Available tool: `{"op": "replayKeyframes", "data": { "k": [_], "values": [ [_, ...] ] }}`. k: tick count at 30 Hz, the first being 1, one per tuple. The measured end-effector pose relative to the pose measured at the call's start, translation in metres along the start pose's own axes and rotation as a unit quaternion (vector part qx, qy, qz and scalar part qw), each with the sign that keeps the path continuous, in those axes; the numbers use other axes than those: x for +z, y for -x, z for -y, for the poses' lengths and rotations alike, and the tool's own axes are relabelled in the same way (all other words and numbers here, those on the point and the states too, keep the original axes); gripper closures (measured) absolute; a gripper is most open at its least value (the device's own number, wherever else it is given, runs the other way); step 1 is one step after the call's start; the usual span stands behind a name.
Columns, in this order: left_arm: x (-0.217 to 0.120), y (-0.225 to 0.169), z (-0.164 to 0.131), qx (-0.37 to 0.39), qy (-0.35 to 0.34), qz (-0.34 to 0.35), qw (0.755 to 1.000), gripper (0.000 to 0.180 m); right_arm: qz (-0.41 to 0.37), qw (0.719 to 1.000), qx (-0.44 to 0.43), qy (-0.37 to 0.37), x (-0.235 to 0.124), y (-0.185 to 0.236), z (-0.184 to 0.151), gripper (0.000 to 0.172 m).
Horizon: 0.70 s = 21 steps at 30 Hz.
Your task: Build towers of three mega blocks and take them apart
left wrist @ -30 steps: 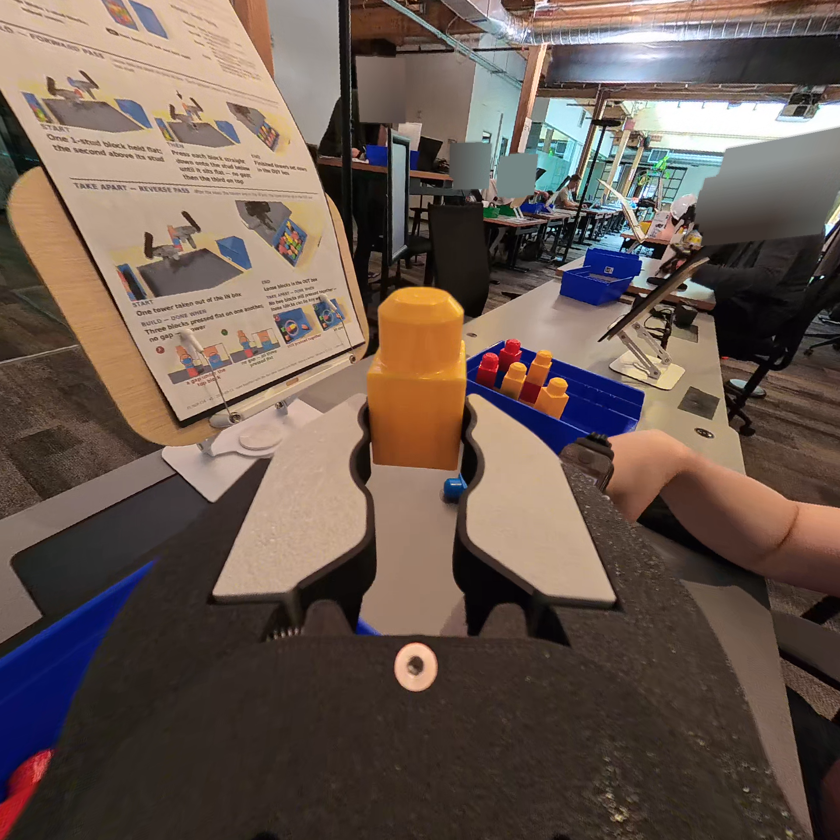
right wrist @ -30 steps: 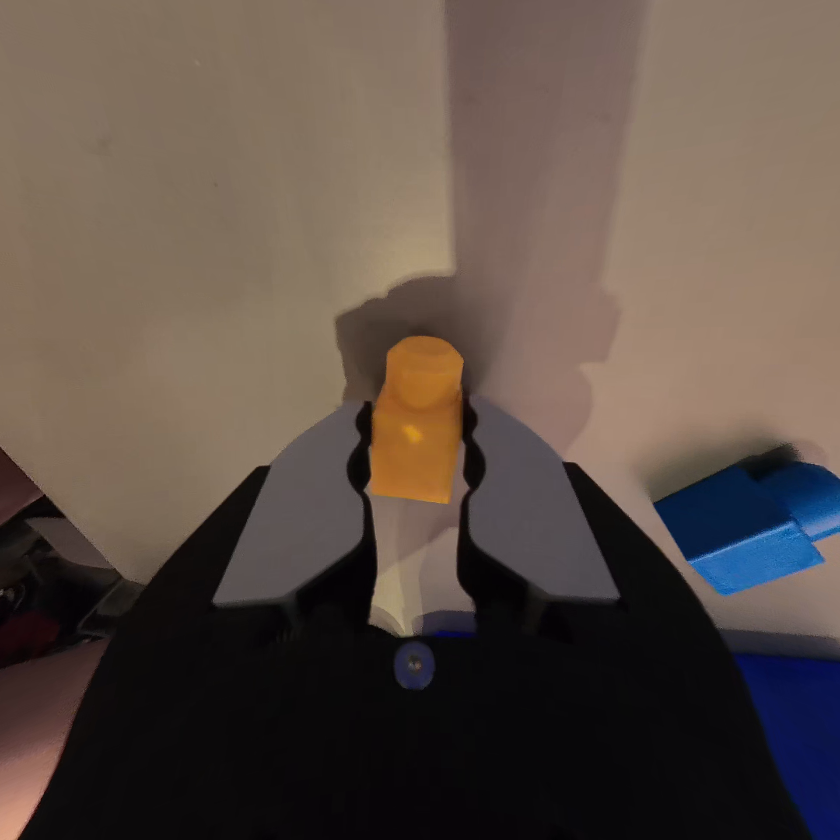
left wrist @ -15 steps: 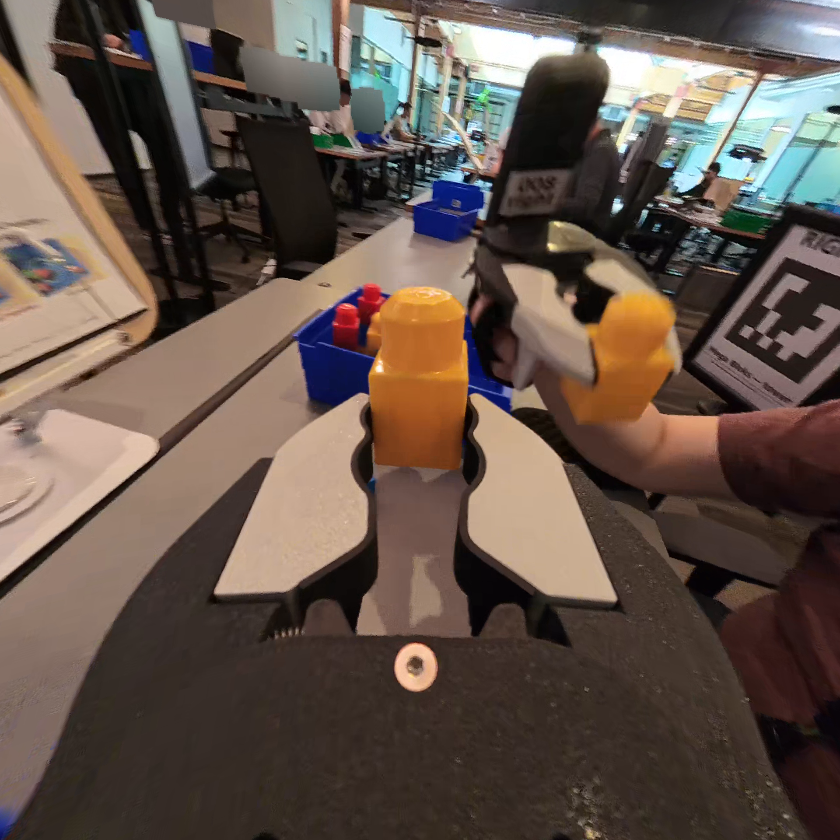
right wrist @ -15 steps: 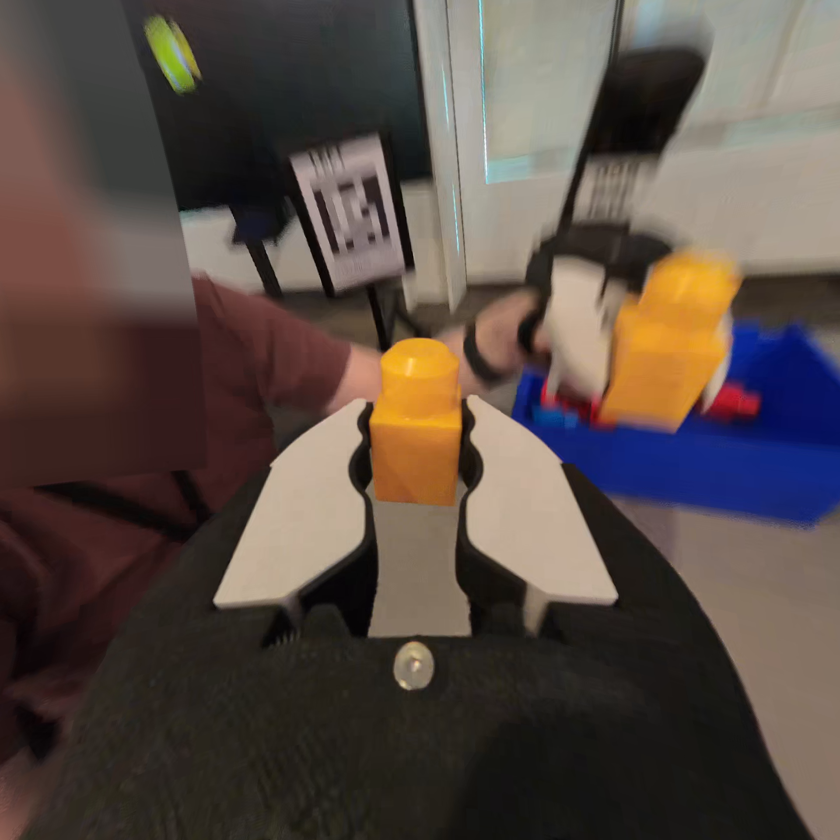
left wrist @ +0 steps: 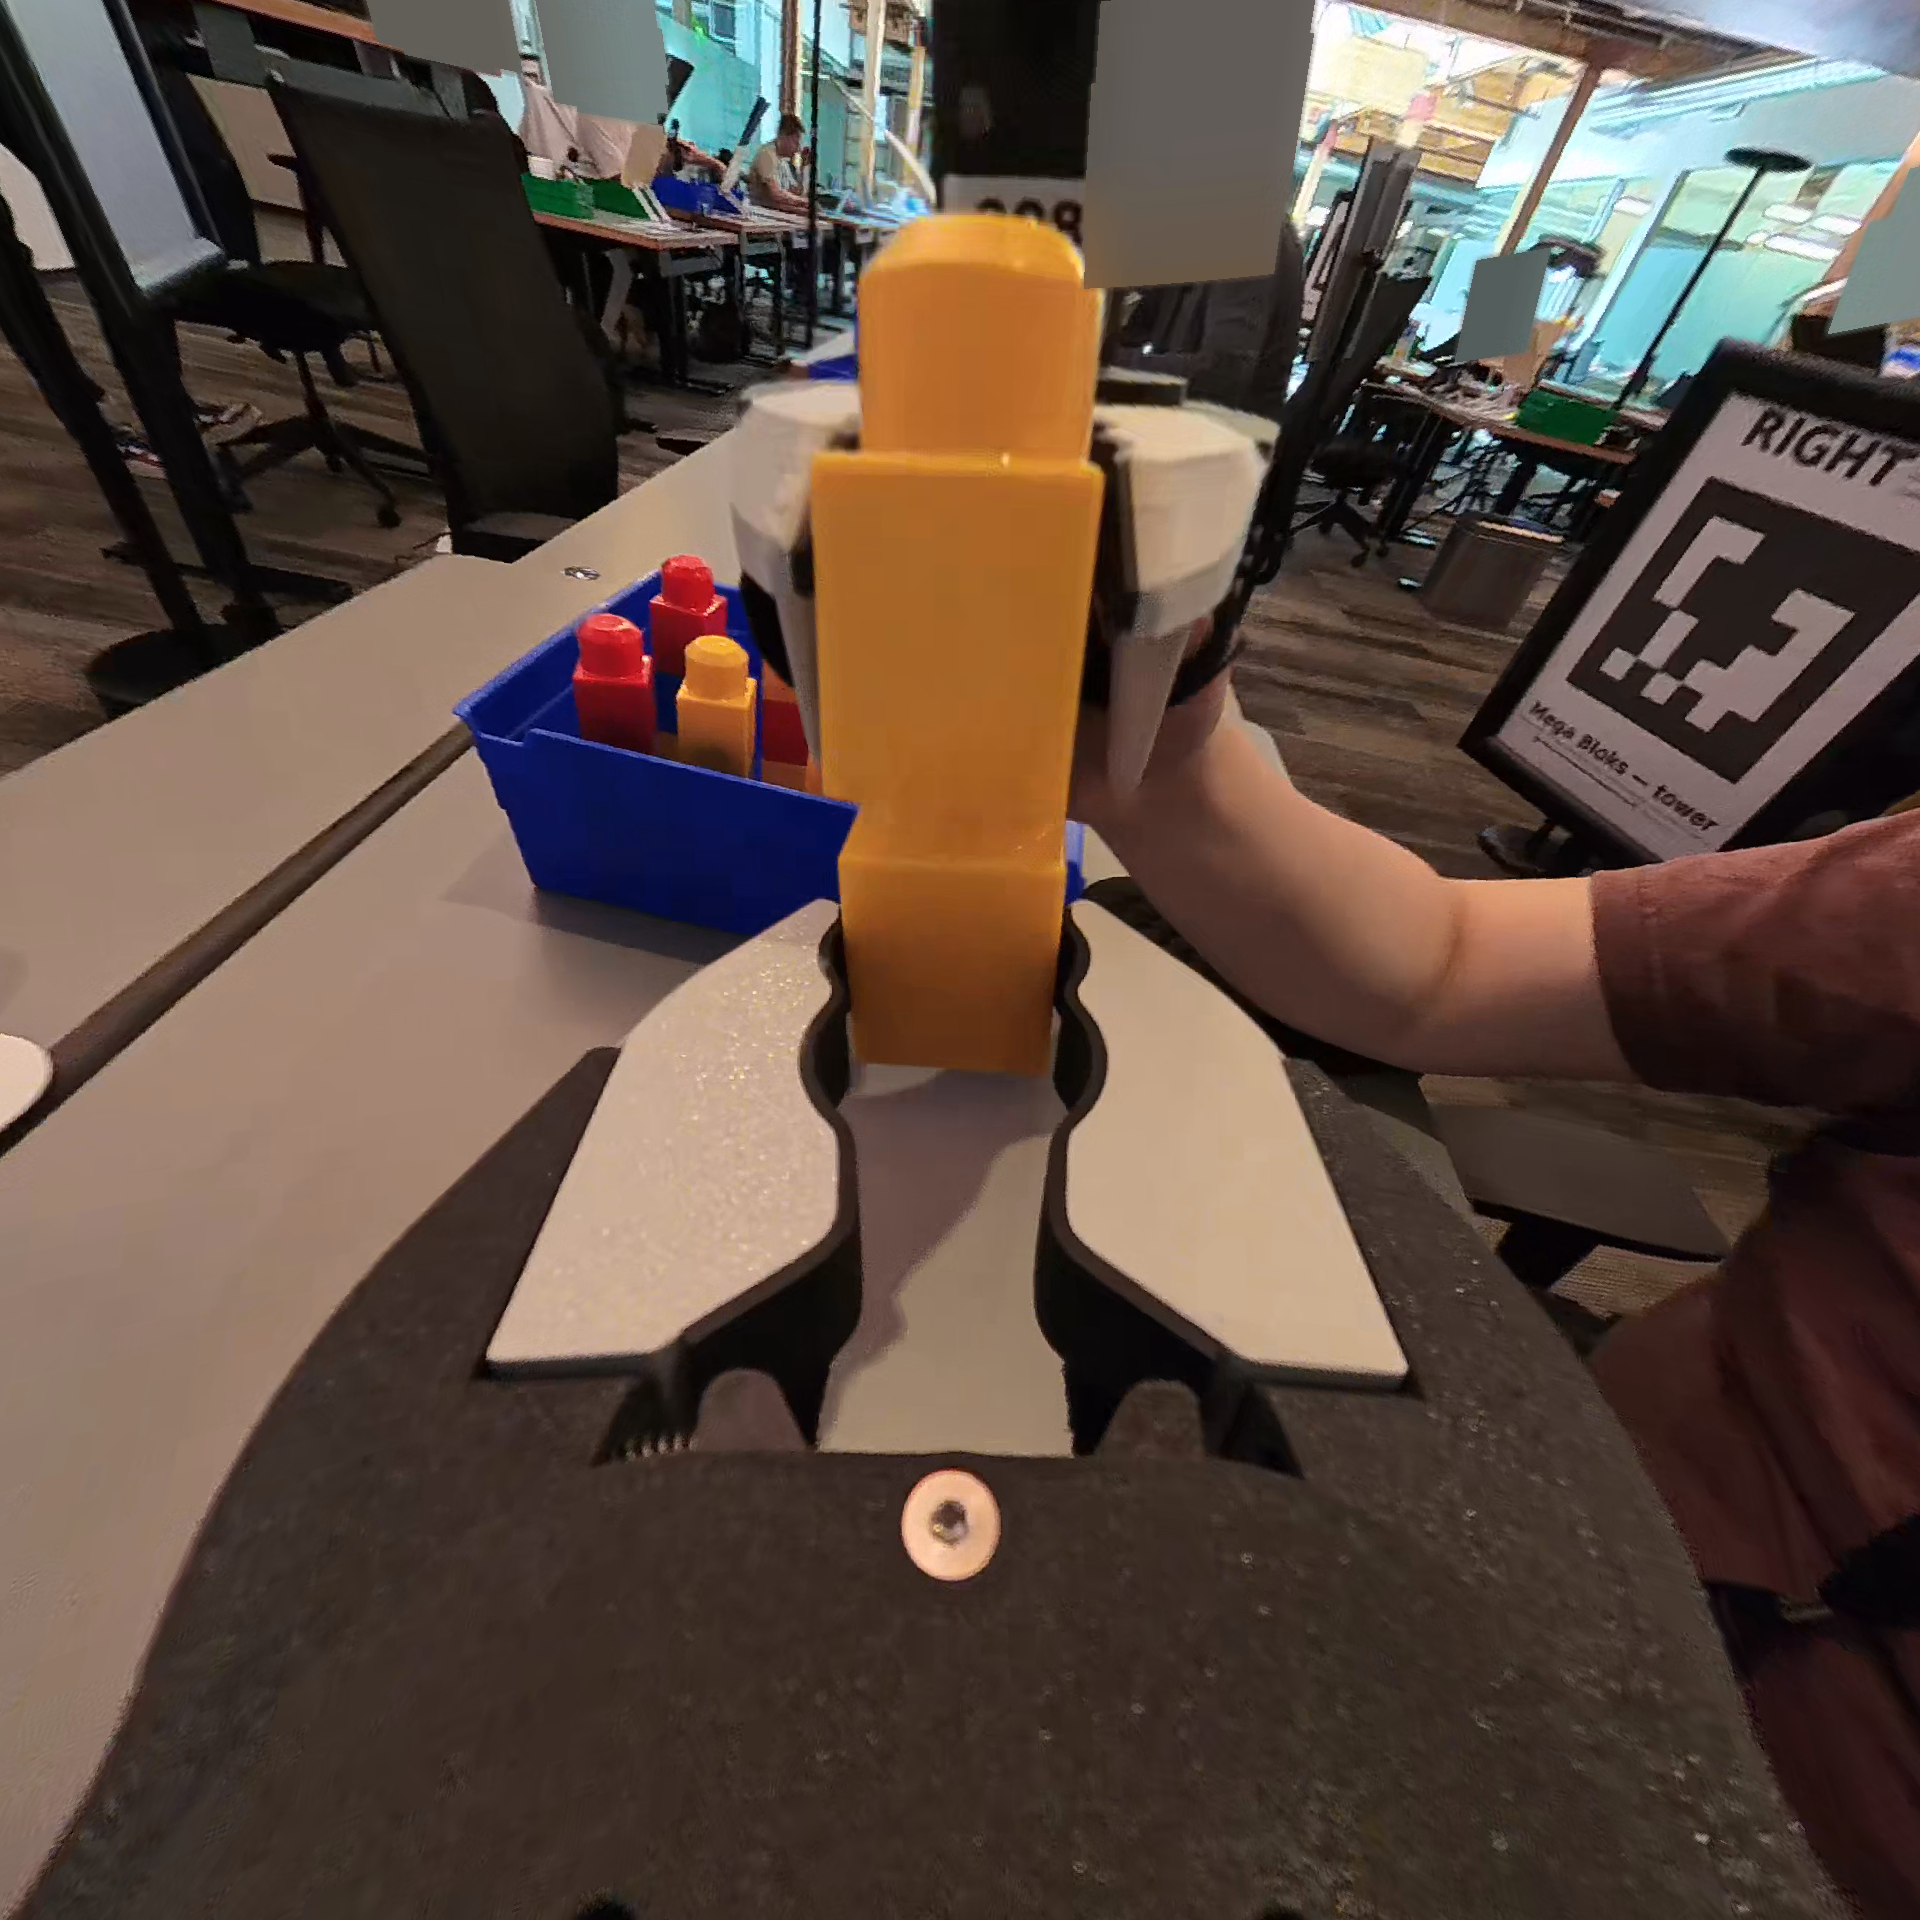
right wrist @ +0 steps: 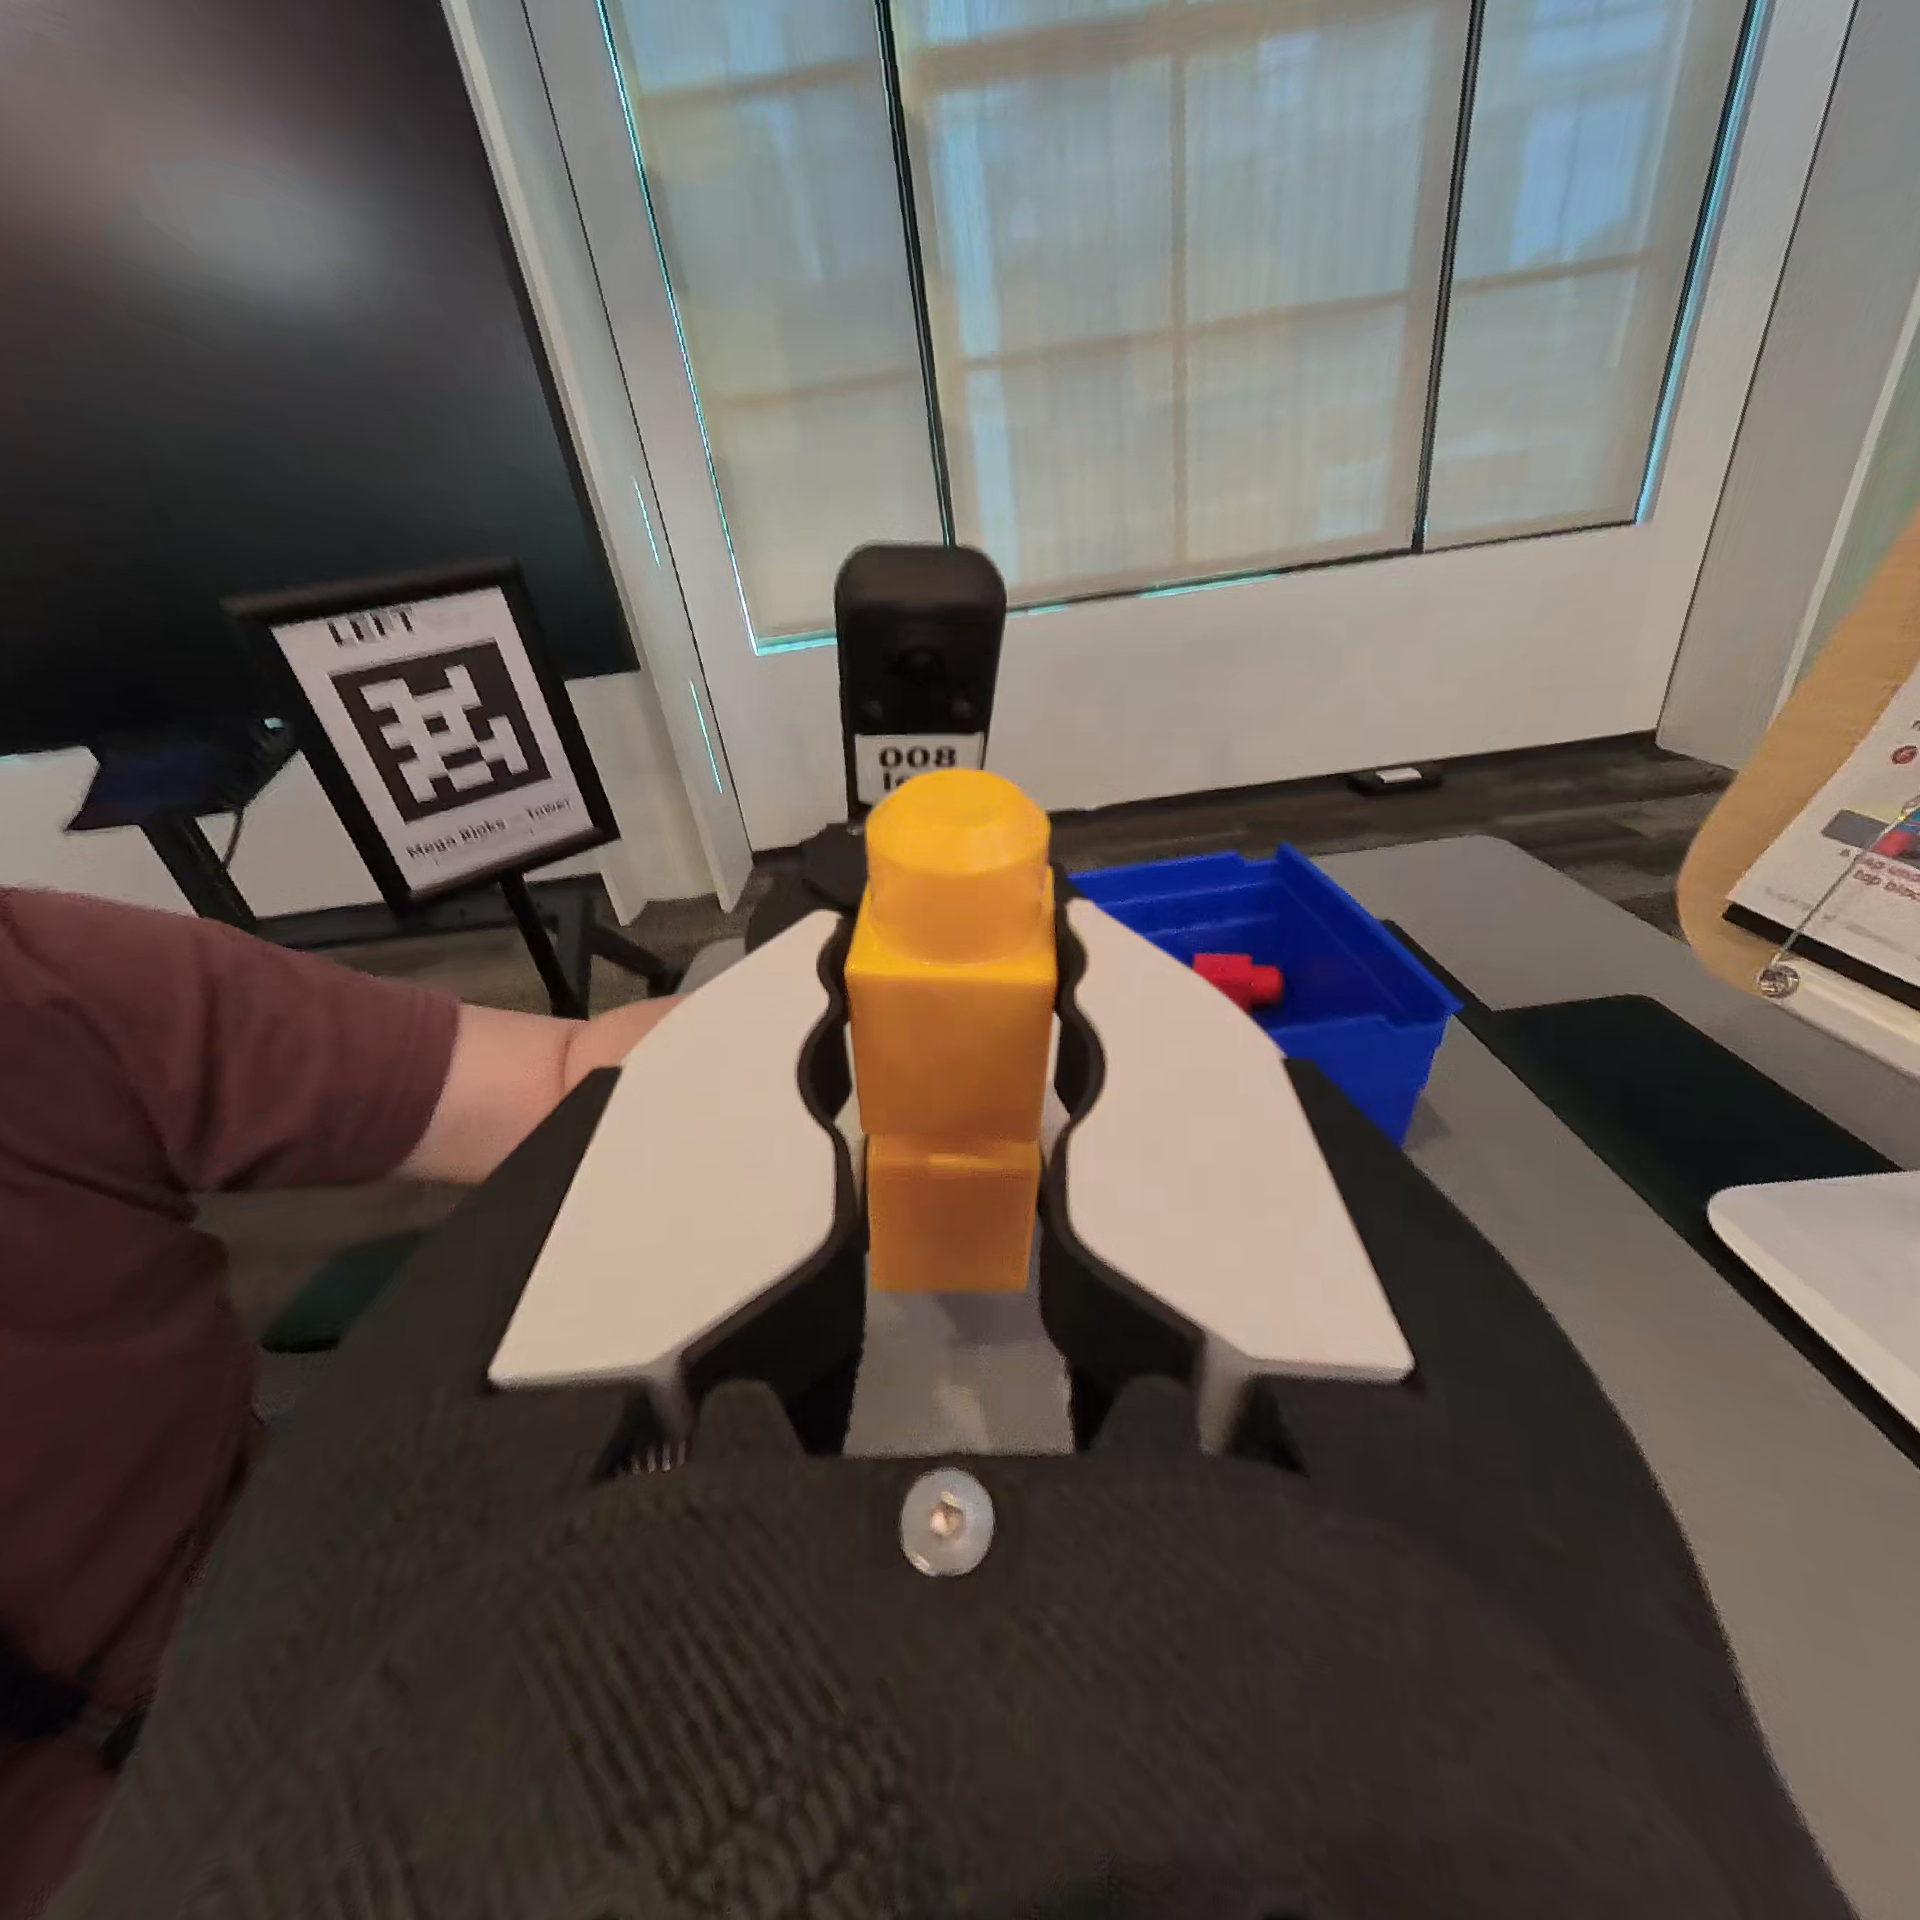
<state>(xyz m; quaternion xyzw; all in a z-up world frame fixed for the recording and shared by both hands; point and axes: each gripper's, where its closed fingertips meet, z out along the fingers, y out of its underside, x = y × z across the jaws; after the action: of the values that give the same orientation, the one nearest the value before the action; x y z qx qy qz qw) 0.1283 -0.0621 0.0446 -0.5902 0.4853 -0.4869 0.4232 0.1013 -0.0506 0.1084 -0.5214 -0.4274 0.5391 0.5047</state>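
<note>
In the left wrist view my left gripper [left wrist: 951, 935] is shut on a yellow block [left wrist: 951, 966], pads pressed on both its sides. A second yellow block [left wrist: 956, 644] stands on top of it and covers its stud. My right gripper [left wrist: 977, 540] faces me and is shut on that upper block. In the right wrist view my right gripper [right wrist: 951, 987] grips the upper yellow block [right wrist: 951, 1018], stud up, with the lower yellow block [right wrist: 951, 1210] joined beneath it. The left gripper's camera body [right wrist: 920, 665] shows behind; its fingers are hidden there.
A blue bin [left wrist: 644, 821] with red and yellow block towers stands on the grey table [left wrist: 260, 1039] behind the blocks. Another blue bin [right wrist: 1340, 1029] holds a red block [right wrist: 1236, 977]. Marker signs [left wrist: 1714, 623] [right wrist: 436, 738] stand on either side. An instruction board [right wrist: 1829, 831] is at right. The grippers' ends are close to 6 cm from one another.
Both grippers swung to face each other and closed in. The right gripper's yellow block now sits on the left gripper's yellow block. Both grasps stayed shut.
</note>
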Motion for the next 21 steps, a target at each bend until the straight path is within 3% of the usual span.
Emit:
{"op": "replayKeyframes", "data": {
  "k": [6, 9, 12, 16, 21],
  "values": [
    [-0.001, -0.001, -0.010, 0.033, 0.055, 0.016, 0.998, 0.144, 0.014, 0.998, 0.030, 0.045, 0.002, 0.004, -0.011, 0.135],
    [0.000, -0.001, -0.020, 0.031, 0.090, 0.009, 0.995, 0.144, 0.004, 0.994, 0.025, 0.109, -0.002, 0.004, -0.025, 0.135],
    [0.000, -0.008, -0.018, 0.008, 0.077, -0.027, 0.997, 0.145, 0.002, 0.989, 0.010, 0.151, -0.012, 0.008, -0.032, 0.135],
    [0.001, -0.012, -0.023, 0.016, 0.097, -0.034, 0.995, 0.144, 0.022, 0.986, 0.016, 0.162, -0.012, 0.013, -0.037, 0.135],
    [-0.001, -0.018, -0.013, -0.014, 0.061, -0.063, 0.996, 0.144, 0.038, 0.992, 0.028, 0.117, -0.007, 0.015, -0.026, 0.134]
  ]
}}
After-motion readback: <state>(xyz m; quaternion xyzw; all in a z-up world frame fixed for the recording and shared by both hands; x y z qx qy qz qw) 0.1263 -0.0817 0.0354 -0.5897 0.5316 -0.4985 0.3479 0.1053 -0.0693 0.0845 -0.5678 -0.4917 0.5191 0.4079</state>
